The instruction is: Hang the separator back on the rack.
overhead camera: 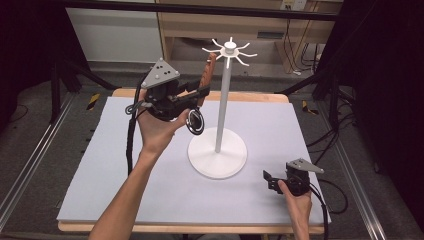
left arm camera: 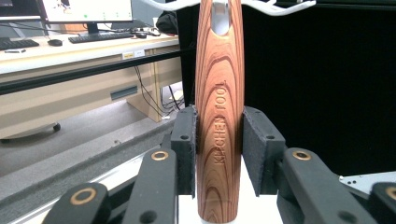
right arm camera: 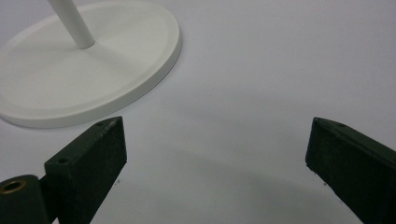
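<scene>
High view shows a pale grey mat (overhead camera: pixel 125 165) on a wooden table (overhead camera: pixel 250 96), where the left gripper (overhead camera: pixel 197 95) pinches a wood-handled kitchen tool (overhead camera: pixel 208 75) beside the white hook stand (overhead camera: pixel 218 150), while the right gripper (overhead camera: pixel 270 179) rests spread wide.

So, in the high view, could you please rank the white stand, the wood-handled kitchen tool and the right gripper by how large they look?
1. White stand, largest: tall pole, wide round base.
2. Wood-handled kitchen tool and right gripper: unsure between them. The left gripper covers the tool's middle, and the right gripper sits nearer the camera.
</scene>
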Tool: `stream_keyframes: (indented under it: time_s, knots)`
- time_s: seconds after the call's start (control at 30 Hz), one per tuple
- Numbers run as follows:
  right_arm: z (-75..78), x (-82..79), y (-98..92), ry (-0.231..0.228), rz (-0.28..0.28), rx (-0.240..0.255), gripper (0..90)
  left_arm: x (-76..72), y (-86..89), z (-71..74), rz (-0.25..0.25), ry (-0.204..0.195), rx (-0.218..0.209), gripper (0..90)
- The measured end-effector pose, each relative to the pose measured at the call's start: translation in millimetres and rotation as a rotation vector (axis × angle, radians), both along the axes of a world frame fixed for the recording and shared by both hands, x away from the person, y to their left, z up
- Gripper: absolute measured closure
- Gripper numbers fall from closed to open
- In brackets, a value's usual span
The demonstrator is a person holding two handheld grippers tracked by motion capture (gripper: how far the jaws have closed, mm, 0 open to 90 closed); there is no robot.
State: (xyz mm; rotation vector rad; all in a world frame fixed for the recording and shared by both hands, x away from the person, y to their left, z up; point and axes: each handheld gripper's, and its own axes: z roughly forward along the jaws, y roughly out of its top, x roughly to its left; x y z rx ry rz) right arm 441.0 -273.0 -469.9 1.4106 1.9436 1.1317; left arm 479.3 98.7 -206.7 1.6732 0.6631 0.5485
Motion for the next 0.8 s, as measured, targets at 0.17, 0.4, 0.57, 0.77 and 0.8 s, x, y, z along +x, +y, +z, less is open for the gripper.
stream_keyframes:
  time_s: [0.17,0.4,0.57,0.77,0.8]
  knots:
    - [0.0,0.0,0.2,0.003,0.005,0.002,5.8,0.8,-2.7,-2.7,-0.003,0.003,0.003,67.3]
    - [0.0,0.0,0.5,0.005,0.006,0.004,5.8,1.2,-1.7,-6.1,-0.002,-0.004,0.001,67.2]
    - [-0.7,0.6,1.4,0.005,0.008,0.001,5.8,2.2,0.0,-9.4,-0.001,-0.004,-0.012,67.1]
    - [-0.7,0.4,1.7,0.007,0.007,0.003,5.8,1.9,-0.5,-9.3,0.007,-0.014,0.000,66.9]
    - [-0.8,0.6,1.8,0.007,0.006,0.002,5.8,1.9,-0.7,-9.6,0.013,-0.018,0.000,66.7]
